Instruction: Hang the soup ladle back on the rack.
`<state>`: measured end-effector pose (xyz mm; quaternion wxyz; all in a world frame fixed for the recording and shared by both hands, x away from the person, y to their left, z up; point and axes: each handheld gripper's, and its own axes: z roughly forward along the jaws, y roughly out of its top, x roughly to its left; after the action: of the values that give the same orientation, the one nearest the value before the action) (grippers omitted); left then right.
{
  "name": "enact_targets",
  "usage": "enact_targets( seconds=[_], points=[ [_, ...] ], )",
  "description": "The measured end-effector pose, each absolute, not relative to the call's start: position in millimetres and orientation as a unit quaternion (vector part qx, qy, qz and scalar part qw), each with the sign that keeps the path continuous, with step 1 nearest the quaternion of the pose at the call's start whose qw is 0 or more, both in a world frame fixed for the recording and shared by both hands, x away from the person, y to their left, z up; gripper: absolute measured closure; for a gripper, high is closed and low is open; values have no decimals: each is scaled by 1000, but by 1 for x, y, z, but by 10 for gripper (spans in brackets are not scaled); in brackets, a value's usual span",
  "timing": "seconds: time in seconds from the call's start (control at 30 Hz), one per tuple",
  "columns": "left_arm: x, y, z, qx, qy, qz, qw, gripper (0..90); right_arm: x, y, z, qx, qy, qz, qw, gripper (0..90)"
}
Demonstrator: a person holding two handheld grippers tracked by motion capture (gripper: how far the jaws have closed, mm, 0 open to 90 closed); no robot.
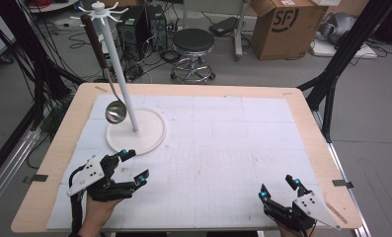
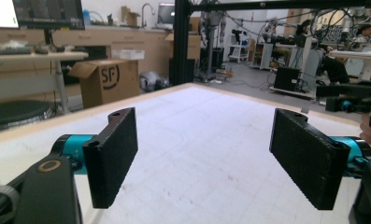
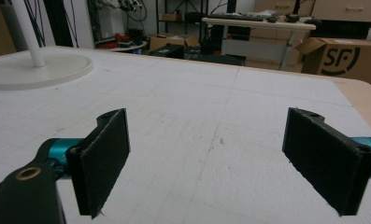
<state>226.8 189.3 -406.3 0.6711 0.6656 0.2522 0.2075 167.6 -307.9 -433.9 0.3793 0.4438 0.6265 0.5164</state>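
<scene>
A white rack (image 1: 115, 64) with a round base (image 1: 151, 129) stands at the table's back left. A steel ladle (image 1: 115, 111) with a brown handle hangs from one of its top hooks, bowl down beside the pole. My left gripper (image 1: 135, 166) rests at the front left, just in front of the base, jaws wide apart and empty (image 2: 204, 161). At the front right, my right gripper (image 1: 280, 189) is also open with nothing between its pads (image 3: 206, 163). The rack's base (image 3: 43, 70) lies far left in the right gripper view.
A white mat (image 1: 208, 148) covers the wooden table (image 1: 309, 118). Beyond the far edge stand a black stool (image 1: 193, 44) and a cardboard box (image 1: 282, 27). Black frame legs (image 1: 332, 74) rise at the right. The other gripper (image 2: 356, 103) appears far right in the left gripper view.
</scene>
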Motion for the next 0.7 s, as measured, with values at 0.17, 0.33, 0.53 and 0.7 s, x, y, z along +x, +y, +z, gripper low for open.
enact_targets(
  seconds=[0.17,0.33,0.53,0.7],
  points=[
    [220,192,-413,666,259,203,670,239,169,-306,-433,439,630,518,377,142],
    [207,189,-420,681,257,188,659,237,165,-302,-429,433,629,521,382,142],
    [194,184,-425,699,252,195,641,238,165,-302,-429,432,629,519,384,142],
    [198,188,-428,691,267,190,644,238,165,-302,-428,430,629,521,385,143]
  ],
)
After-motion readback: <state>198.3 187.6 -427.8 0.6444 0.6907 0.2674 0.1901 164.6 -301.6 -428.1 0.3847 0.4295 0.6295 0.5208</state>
